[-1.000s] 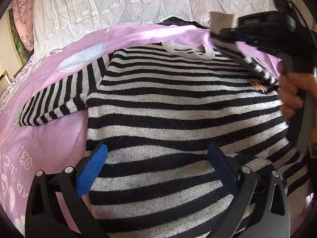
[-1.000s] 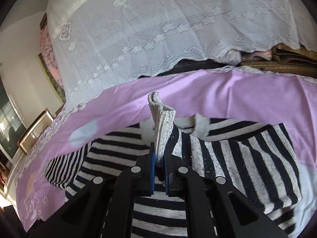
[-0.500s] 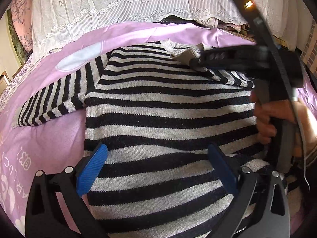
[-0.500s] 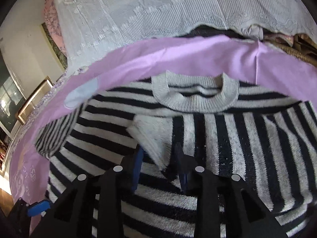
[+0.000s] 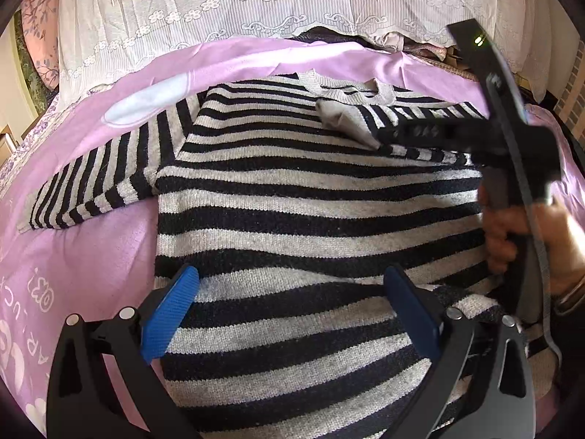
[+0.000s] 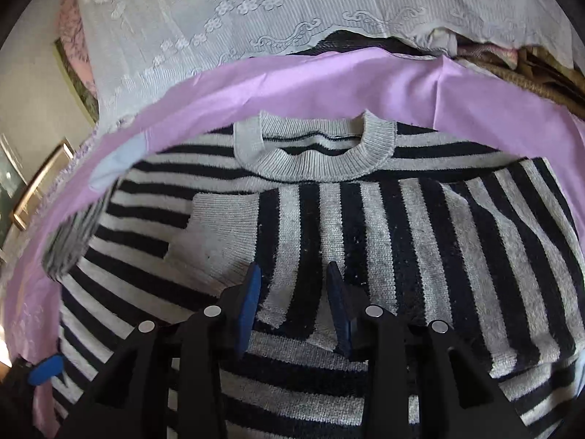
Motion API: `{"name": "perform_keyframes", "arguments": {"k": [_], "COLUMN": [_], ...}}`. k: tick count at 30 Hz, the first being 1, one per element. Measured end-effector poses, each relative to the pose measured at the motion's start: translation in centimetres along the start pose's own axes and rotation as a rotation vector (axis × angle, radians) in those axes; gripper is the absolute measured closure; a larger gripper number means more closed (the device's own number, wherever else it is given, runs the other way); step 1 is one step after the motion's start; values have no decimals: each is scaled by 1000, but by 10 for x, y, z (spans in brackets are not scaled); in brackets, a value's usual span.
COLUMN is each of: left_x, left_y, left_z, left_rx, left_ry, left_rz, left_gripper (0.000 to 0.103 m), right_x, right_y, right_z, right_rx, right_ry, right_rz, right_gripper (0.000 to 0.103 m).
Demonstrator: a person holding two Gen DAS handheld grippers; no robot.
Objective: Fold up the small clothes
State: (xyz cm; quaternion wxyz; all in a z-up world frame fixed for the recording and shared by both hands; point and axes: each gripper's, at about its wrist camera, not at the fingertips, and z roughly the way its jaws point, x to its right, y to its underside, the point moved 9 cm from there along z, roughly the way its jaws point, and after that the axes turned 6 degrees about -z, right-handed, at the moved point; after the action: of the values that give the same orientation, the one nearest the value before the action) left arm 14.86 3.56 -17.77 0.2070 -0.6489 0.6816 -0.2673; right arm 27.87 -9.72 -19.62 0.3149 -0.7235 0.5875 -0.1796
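R gripper [image 6: 292, 300] lowered, jaws opening over sleeve [image 6: 420, 256]

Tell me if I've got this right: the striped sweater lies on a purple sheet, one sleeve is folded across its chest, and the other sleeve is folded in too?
Not quite. The striped sweater does lie on the purple sheet, and one sleeve is folded across its chest, but the other sleeve is not folded in: the left wrist view shows it stretched out flat on the sheet.
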Motion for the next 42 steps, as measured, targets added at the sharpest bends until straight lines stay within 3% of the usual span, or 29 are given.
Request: {"name": "perform_keyframes", "arguments": {"k": [4,8,10,13,17,19,21,24,31,35,36,40,42], "left_x": [0,-2,-5,-7,-6,-3,7,33,108,107,103,109,110], "left_y": [0,1,1,1,-5,-18,-31,-59,-109,-104,-101,-96,-95], "left_z": [-1,0,0,0,-13,-20,-21,-17,48,108,119,119,117], "left_rx": [0,-5,-9,-13,38,49,24,14,-46,-151,-163,-118,-107], "left_ry": [-1,7,13,14,29,78,131,146,257,223,213,110,71], "left_rz": [2,-10,-22,-36,-45,-88,-111,-93,-128,-185,-185,-55,-37], "left_gripper": [4,4,4,4,4,4,4,4,4,7,7,7,7], "right_x": [-6,4,21,56,104,118,124,126,143,164,170,190,193], "right_y": [1,-1,-5,-5,12,20,24,20,18,30,35,44,44], "right_z": [1,-20,-48,-77,-80,-80,-81,-89,-95,-83,-78,-64,-65], "right_rx": [7,80,164,221,174,157,156,176,172,127,113,86,83], "right_ry": [35,-19,-10,45,31,7,-10,-3,-1,-31,-54,-129,-141], "right_rz": [-43,38,84,116,233,280,295,261,221,263,285,378,404], "right_gripper": [59,58,48,47,48,59,63,64,67,76,82,101,102]}}
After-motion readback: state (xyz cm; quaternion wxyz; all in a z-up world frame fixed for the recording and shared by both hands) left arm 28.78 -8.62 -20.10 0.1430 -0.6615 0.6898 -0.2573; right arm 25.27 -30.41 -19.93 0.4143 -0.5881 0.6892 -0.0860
